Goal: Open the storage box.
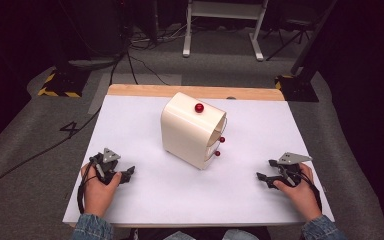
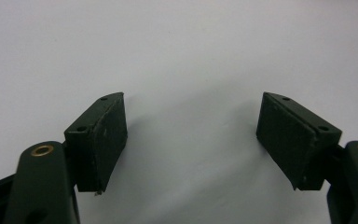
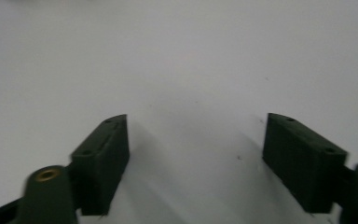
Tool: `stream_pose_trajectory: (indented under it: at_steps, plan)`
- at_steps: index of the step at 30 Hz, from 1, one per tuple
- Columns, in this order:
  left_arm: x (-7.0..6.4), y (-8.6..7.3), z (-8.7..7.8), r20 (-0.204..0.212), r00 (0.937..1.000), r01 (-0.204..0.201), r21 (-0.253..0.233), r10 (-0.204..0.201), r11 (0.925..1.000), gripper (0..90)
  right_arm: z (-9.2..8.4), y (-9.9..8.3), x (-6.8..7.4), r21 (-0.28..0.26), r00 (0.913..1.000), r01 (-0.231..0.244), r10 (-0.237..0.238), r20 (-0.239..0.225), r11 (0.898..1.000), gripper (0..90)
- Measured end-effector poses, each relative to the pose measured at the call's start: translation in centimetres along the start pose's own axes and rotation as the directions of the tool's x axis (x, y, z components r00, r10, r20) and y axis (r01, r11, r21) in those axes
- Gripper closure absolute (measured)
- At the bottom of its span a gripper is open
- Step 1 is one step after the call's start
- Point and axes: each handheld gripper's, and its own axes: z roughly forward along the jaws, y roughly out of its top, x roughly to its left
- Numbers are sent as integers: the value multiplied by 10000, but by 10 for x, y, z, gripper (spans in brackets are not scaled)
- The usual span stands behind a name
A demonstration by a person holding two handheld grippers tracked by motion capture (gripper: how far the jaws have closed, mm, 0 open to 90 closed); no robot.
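On the white table (image 1: 145, 200), I see my left gripper (image 1: 125, 174) and right gripper (image 1: 262, 178) resting near the front corners, both with jaws spread and nothing between them. Between them, farther back, stands the cream cabinet (image 1: 190, 130) with red knobs (image 1: 199, 107), well apart from both grippers.

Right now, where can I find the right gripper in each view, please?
High view: right gripper at lower right, in the person's hand, jaws open.
Right gripper view: its two black jaws rise from the bottom, apart.
Left gripper view: the left gripper shows its own jaws here.
Shared landmark: the white table top under both grippers.
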Motion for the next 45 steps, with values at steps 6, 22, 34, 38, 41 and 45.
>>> stream_pose_trajectory:
  at_steps: [6,22,34,38,41,45]
  plan:
    - [0,0,0,19,10000,27,-5,-27,10000,248,-5,16,15,-481,9994,177,-190,-277,9987,400]
    - [0,0,0,12,10000,11,-16,-11,10000,247,38,78,50,-2462,9746,446,-963,-2022,9682,600]
    - [0,0,0,7,10000,11,-19,-11,10000,247,67,82,65,-2505,9665,563,-1157,-2292,9665,708]
    - [0,0,0,10,10000,11,-16,-11,10000,247,70,82,66,-2520,9682,586,-1165,-2213,9659,737]
    - [0,0,0,9,10000,8,-15,-8,10000,247,71,82,66,-2542,9676,487,-1088,-2278,9659,740]
    - [0,0,0,11,10000,13,-19,-13,10000,247,69,82,66,-2482,9674,525,-1109,-2279,9673,740]
